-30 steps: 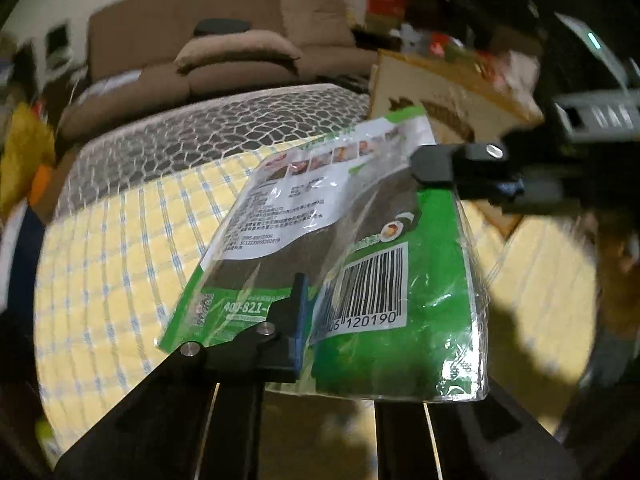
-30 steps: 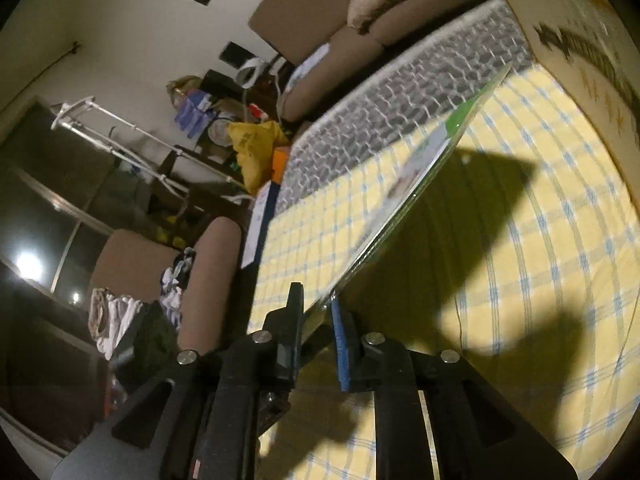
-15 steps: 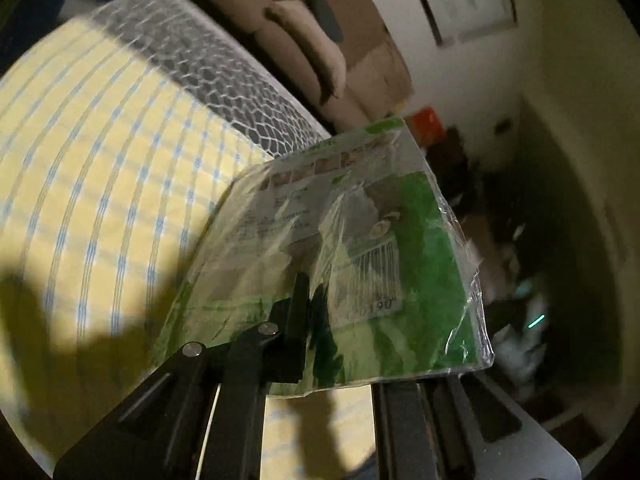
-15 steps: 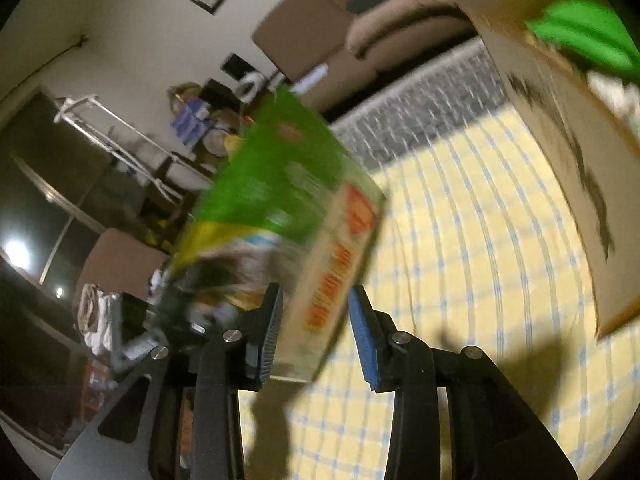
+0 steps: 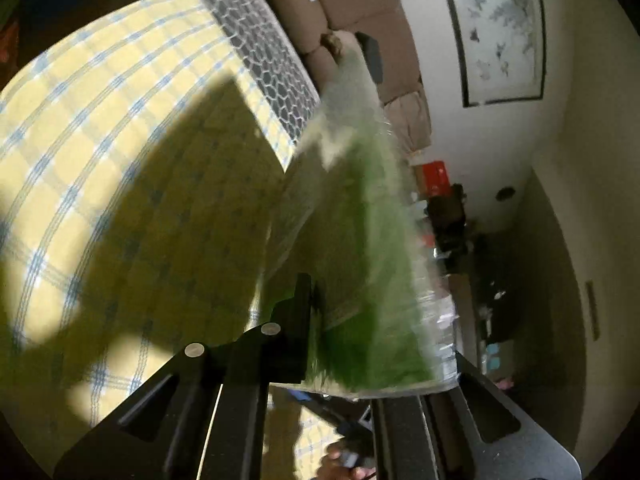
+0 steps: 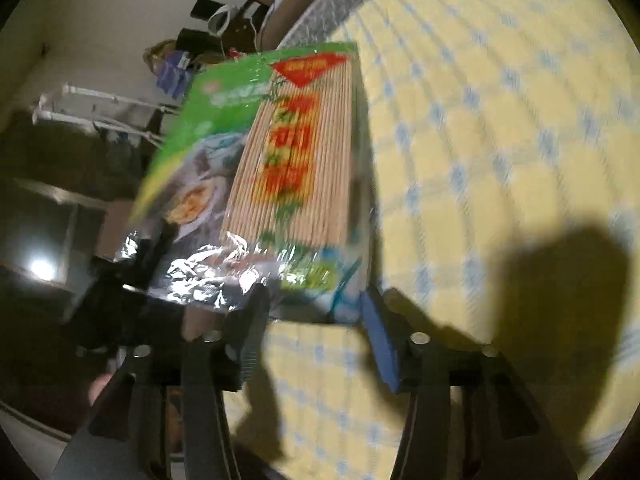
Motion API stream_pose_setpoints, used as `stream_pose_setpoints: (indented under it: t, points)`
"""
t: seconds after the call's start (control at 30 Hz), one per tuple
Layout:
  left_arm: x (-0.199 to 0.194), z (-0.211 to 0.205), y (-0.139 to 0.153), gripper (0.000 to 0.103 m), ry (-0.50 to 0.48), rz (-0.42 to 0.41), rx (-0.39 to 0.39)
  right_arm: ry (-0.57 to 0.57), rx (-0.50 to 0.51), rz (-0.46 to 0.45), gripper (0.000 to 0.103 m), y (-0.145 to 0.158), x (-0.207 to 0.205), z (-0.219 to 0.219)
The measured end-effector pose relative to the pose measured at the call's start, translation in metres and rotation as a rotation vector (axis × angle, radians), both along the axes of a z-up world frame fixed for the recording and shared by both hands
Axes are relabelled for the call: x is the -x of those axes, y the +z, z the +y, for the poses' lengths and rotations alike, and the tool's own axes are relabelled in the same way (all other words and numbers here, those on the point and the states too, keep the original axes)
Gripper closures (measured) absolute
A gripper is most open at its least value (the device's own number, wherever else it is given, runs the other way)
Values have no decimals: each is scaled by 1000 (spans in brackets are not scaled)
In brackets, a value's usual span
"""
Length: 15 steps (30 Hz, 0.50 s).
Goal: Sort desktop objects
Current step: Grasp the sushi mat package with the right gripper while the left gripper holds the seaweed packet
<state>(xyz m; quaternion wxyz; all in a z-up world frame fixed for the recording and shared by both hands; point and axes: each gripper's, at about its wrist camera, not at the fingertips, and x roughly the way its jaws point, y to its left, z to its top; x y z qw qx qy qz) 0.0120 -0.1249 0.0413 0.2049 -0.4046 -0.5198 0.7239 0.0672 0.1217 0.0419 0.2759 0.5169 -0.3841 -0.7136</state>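
Observation:
My left gripper [image 5: 320, 320] is shut on a green plastic packet [image 5: 360, 272], which stands edge-on and blurred above the yellow checked tablecloth [image 5: 100, 128]. In the right wrist view the same packet [image 6: 280, 152] shows its front: green top, red label and a bundle of bamboo skewers, held from the left by the left gripper [image 6: 120, 280]. My right gripper [image 6: 312, 332] is open, its blue pads apart just below the packet's lower edge, not touching it.
The table has a yellow checked cloth [image 6: 500, 120] over a grey honeycomb mat [image 5: 272, 72]. A brown sofa [image 5: 360, 20] and a framed picture [image 5: 500, 32] lie beyond. Clutter fills the dark room edges.
My right gripper has opened and let go of the packet. My left gripper has swung the packet round and tilted it, so its front now faces the right wrist camera.

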Motion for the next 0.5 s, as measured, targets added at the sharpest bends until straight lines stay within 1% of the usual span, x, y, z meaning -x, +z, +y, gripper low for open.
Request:
stream_pose_setpoints:
  t: [0.03, 0.07, 0.2, 0.27, 0.33, 0.4, 0.43, 0.5]
  points:
    - [-2, -2, -4, 99, 3, -7, -12, -11, 14, -3, 40, -1, -1, 1]
    - [-4, -4, -8, 99, 7, -15, -22, -25, 24, -1, 39, -2, -1, 3]
    - [-9, -13, -25, 99, 20, -39, -82, -78, 46, 10, 38, -2, 10, 20]
    - [-11, -17, -35, 100, 25, -57, -110, -86, 52, 5, 38, -3, 18, 23]
    - [-14, -23, -42, 100, 29, -73, -126, -60, 25, 10, 38, -2, 28, 18]
    - [-16, -26, -46, 100, 31, -78, -122, -24, 10, 13, 38, -1, 35, 9]
    - [-18, -27, -47, 100, 31, -82, -120, -7, 23, 13, 38, -1, 38, 5]
    - [-20, -28, -48, 100, 31, -91, -114, 16, 51, 14, 43, -1, 44, -2]
